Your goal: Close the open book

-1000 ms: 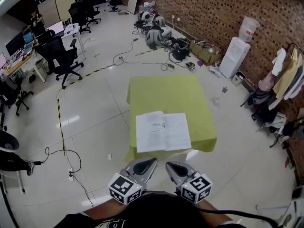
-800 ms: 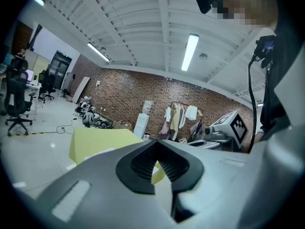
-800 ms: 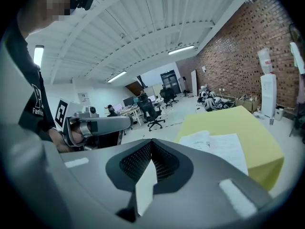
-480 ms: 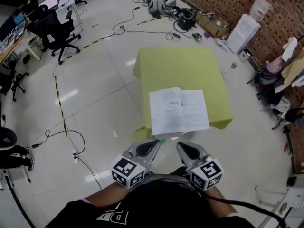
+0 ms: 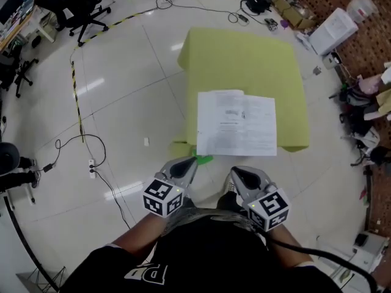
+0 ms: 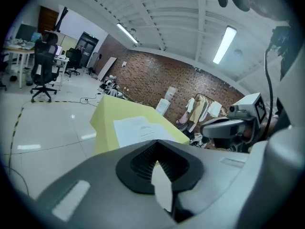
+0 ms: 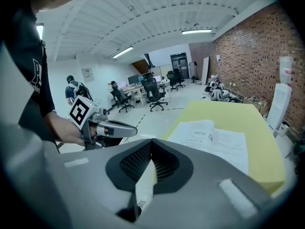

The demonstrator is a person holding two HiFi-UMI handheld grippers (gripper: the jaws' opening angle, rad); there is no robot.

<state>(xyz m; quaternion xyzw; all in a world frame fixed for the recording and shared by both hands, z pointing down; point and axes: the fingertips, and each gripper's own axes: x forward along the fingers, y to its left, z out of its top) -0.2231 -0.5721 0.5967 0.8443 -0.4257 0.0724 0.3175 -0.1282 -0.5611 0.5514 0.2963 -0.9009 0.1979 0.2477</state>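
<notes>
— As I look down in the head view, the book (image 5: 237, 124) lies open, pages up, on the yellow-green table (image 5: 244, 60), at its near edge, approx 12 o'clock from me. L gripper (image 5: 185, 165) sits at 7 o'clock of the view and R gripper (image 5: 239, 174) at 5. Both are over bare floor, tips aimed at the table, well apart from the book.

— Jaws from up there?

— Both look clenched, tips together, nothing in them. Office chair (image 5: 73, 5) at 10 o'clock, white water dispenser (image 5: 333, 29) at 2, cable (image 5: 91, 160) on the floor at 9.

— Left gripper view?

— Jaws pressed together, empty. Past the tips, at 11 o'clock, the book rests on the tabletop, clear of the gripper. R gripper shows at 2 to 3 o'clock, level w/ mine and apart from it.

— And the right gripper view?

— Same: jaws closed on nothing. Book is at 3 o'clock from the tips, both pages spread flat, left page humped a bit by the fold. It's toward the table's near end, not touching the gripper. L gripper pokes in at 9 to 10 o'clock, jaws together as well. Brick wall (image 7: 248, 46) at 2 o'clock behind the table.
</notes>
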